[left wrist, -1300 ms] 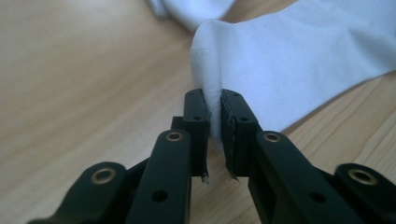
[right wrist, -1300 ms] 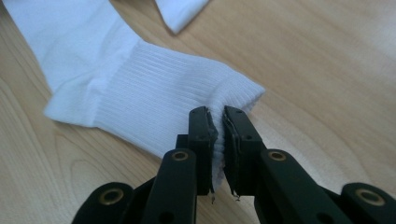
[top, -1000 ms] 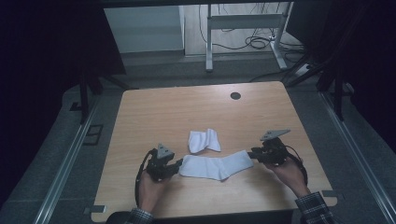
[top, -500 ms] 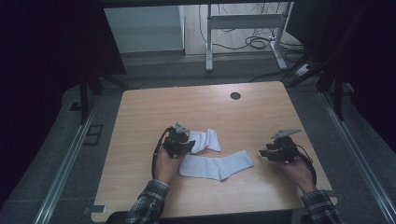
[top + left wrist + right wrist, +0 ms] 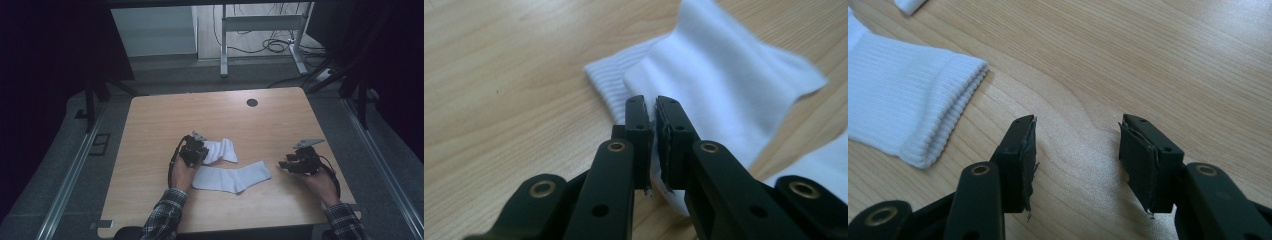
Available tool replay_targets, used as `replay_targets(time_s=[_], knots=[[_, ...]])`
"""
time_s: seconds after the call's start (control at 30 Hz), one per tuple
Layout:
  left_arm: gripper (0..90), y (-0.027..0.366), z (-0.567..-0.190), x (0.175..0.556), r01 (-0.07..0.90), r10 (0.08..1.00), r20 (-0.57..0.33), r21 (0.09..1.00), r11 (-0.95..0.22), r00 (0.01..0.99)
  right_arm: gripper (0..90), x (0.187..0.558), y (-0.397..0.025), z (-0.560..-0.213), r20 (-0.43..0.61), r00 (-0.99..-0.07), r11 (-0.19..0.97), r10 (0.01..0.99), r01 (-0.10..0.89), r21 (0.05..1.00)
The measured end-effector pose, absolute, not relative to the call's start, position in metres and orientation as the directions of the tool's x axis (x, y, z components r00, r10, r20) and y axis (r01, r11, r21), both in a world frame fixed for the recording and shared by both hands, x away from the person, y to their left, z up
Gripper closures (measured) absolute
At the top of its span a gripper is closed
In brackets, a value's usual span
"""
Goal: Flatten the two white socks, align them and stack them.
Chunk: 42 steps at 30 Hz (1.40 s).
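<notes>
Your left gripper (image 5: pixel 651 107) had its jaws pinched on the folded sock's (image 5: pixel 220 150) edge, mid-table. Your right gripper (image 5: pixel 1078 142) sat wide apart, holding nothing, over bare table (image 5: pixel 150 120) just beside the flat sock's (image 5: pixel 231 177) ribbed cuff.

Table (image 5: pixel 150 125): light wood, matt, fine grain, smooth. Folded sock (image 5: pixel 724 75): white knit cloth, soft, matt, ribbed cuff at its edge. Flat sock (image 5: pixel 903 95): same white cloth, clear ribbing (cuff end thicker). Left gripper (image 5: pixel 651 107): black matt plastic, brass-look rivets. Right gripper (image 5: pixel 1078 145): same, with frayed, rough pads. Sleeves (image 5: pixel 162 220): plaid cloth.
</notes>
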<state>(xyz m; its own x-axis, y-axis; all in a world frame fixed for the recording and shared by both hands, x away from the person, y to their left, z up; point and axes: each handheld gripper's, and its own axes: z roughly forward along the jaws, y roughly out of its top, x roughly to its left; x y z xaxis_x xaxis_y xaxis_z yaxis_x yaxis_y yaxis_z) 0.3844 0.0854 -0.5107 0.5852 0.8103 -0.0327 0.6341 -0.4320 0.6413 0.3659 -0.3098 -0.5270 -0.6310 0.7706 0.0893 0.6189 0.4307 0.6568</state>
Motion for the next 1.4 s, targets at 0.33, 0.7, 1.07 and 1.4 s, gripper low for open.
replay_targets(time_s=[0.33, 0.7, 1.07, 1.4], knots=[[84.9, 0.075, -0.462, 0.393, 0.594, 0.806, -0.045, 0.701, -0.394, 0.59, 47.7, 0.366, -0.312, -0.528, 0.109, -0.629, 0.413, 0.77, 0.622, 0.665], [84.9, 0.038, -0.412, 0.409, 0.545, 0.778, -0.05, 0.741, -0.391, 0.626, 46.4, 0.366, -0.314, -0.529, 0.128, -0.627, 0.398, 0.769, 0.625, 0.672], [85.0, -0.009, -0.352, 0.417, 0.45, 0.755, -0.012, 0.809, -0.378, 0.655, 46.3, 0.366, -0.315, -0.529, 0.131, -0.628, 0.396, 0.767, 0.624, 0.673], [84.9, -0.013, -0.318, 0.409, 0.396, 0.764, 0.024, 0.844, -0.361, 0.644, 46.3, 0.367, -0.315, -0.529, 0.124, -0.631, 0.402, 0.766, 0.619, 0.675]])
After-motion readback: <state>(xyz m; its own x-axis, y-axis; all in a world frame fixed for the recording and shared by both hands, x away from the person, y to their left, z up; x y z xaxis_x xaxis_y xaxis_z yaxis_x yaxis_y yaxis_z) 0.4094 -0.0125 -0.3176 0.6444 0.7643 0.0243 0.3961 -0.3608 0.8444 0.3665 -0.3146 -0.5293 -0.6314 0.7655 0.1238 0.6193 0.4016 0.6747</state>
